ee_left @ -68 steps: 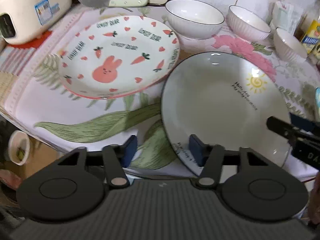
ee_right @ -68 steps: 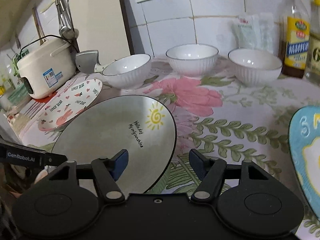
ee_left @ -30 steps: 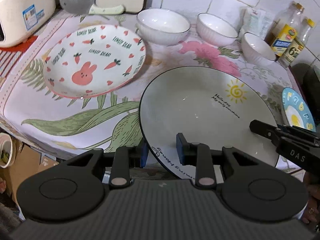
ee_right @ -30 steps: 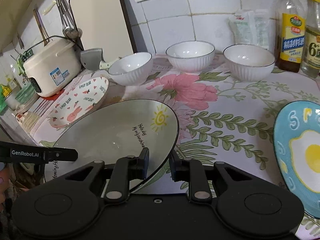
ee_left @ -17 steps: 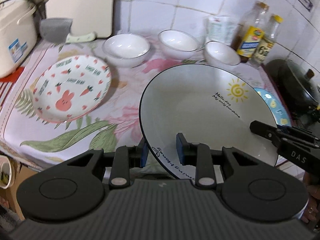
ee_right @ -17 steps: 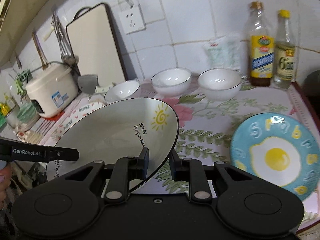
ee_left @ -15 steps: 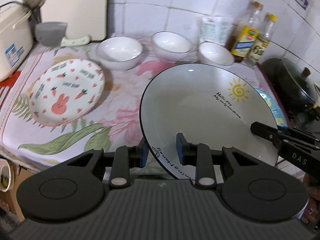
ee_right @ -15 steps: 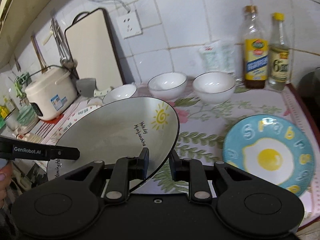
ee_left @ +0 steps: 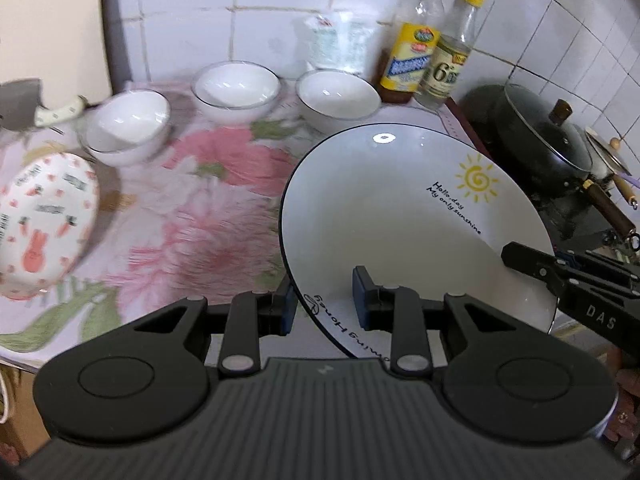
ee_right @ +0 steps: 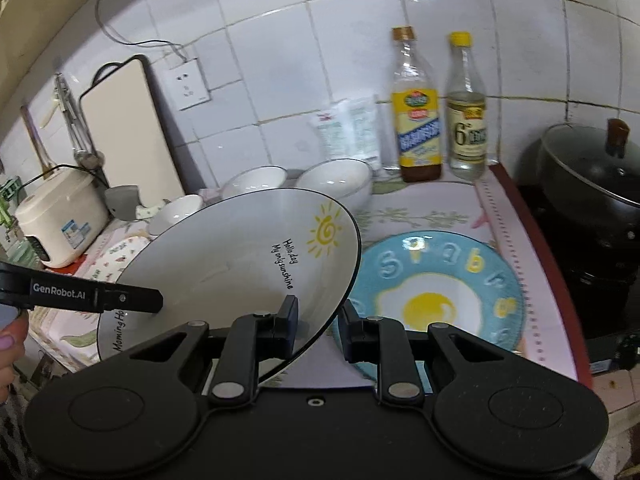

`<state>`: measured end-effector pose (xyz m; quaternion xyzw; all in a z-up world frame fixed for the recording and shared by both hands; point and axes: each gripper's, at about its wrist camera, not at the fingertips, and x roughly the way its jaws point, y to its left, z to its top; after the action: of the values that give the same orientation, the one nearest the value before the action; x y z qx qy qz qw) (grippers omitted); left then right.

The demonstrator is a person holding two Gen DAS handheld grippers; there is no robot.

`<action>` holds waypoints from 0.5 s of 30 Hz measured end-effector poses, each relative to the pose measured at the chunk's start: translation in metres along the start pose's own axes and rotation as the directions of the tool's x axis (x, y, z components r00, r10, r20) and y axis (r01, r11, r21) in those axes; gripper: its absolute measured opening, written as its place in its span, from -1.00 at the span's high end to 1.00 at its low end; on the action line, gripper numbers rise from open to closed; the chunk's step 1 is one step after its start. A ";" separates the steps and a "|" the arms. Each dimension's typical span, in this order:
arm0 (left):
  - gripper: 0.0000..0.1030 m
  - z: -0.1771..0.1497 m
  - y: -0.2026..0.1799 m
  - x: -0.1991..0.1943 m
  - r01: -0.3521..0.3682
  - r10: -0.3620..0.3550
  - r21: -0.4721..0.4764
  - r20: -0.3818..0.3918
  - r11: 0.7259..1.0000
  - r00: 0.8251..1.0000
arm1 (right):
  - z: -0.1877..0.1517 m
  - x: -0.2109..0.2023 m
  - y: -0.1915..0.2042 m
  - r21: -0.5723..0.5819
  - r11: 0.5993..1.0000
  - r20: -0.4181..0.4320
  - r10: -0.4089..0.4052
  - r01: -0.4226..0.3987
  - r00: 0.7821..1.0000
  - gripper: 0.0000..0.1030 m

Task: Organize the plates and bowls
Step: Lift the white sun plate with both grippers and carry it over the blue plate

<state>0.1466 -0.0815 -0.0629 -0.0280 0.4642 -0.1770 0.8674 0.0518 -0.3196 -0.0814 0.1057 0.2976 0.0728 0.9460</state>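
Note:
Both grippers hold the white sun plate [ee_left: 400, 224] in the air above the counter. My left gripper [ee_left: 324, 304] is shut on its near rim. My right gripper [ee_right: 318, 320] is shut on the opposite rim [ee_right: 240, 272]. A blue egg plate [ee_right: 436, 288] lies on the counter under the right gripper. A bunny plate [ee_left: 40, 220] lies at the left. Three white bowls [ee_left: 236, 90] stand in a row at the back.
Two bottles [ee_left: 412, 52] and a packet stand against the tiled wall. A black lidded wok [ee_left: 536, 136] sits on the stove at the right. A rice cooker [ee_right: 56, 220], a cleaver and a cutting board [ee_right: 132, 128] are at the left.
Both grippers closed on the sun plate's rim, lifted it off the counter and carried it right. It now hangs near the blue egg plate.

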 end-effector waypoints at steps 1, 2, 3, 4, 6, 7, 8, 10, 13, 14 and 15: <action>0.48 0.001 -0.004 0.005 0.004 -0.004 0.002 -0.005 1.000 1.000 | 0.000 0.001 -0.005 0.003 1.000 -0.005 -0.009 0.009 1.000 0.49; 0.48 0.002 -0.009 0.011 0.007 -0.007 0.005 -0.010 1.000 1.000 | -0.001 0.003 -0.009 0.001 1.000 -0.010 -0.019 0.019 1.000 0.49; 0.48 0.004 -0.014 0.016 0.008 -0.008 0.010 -0.014 1.000 1.000 | -0.001 0.004 -0.014 0.001 1.000 -0.012 -0.031 0.031 0.999 0.49; 0.48 0.005 -0.018 0.021 0.008 -0.008 0.016 -0.018 1.000 1.000 | -0.003 0.006 -0.018 0.002 0.999 -0.018 -0.038 0.038 0.999 0.49; 0.48 0.007 -0.025 0.032 0.013 -0.012 0.015 -0.034 1.000 0.999 | -0.005 0.009 -0.029 0.025 0.998 -0.033 -0.048 0.049 0.998 0.49; 0.48 0.007 -0.028 0.038 0.014 -0.014 0.016 -0.040 1.000 0.999 | -0.007 0.010 -0.032 0.031 0.998 -0.037 -0.055 0.056 0.998 0.49; 0.48 0.006 -0.030 0.042 0.018 -0.017 0.016 -0.044 1.000 0.999 | -0.009 0.012 -0.036 0.029 0.997 -0.038 -0.065 0.066 0.997 0.49; 0.48 0.007 -0.036 0.052 0.022 -0.021 0.014 -0.058 1.000 0.998 | -0.012 0.014 -0.045 0.045 0.996 -0.042 -0.074 0.076 0.996 0.49; 0.48 0.008 -0.045 0.065 0.025 -0.024 0.014 -0.079 1.000 0.997 | -0.015 0.016 -0.057 0.065 0.994 -0.048 -0.086 0.089 0.995 0.49; 0.48 0.009 -0.048 0.068 0.024 -0.022 0.017 -0.082 1.000 0.996 | -0.016 0.018 -0.062 0.069 0.993 -0.053 -0.090 0.093 0.995 0.49; 0.48 0.009 -0.052 0.072 0.022 -0.020 0.021 -0.087 1.000 0.996 | -0.017 0.019 -0.065 0.070 0.993 -0.057 -0.093 0.097 0.994 0.49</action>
<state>0.1760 -0.1549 -0.1037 -0.0158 0.4990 -0.1922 0.8449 0.0624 -0.3761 -0.1209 0.1238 0.3302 0.0196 0.9356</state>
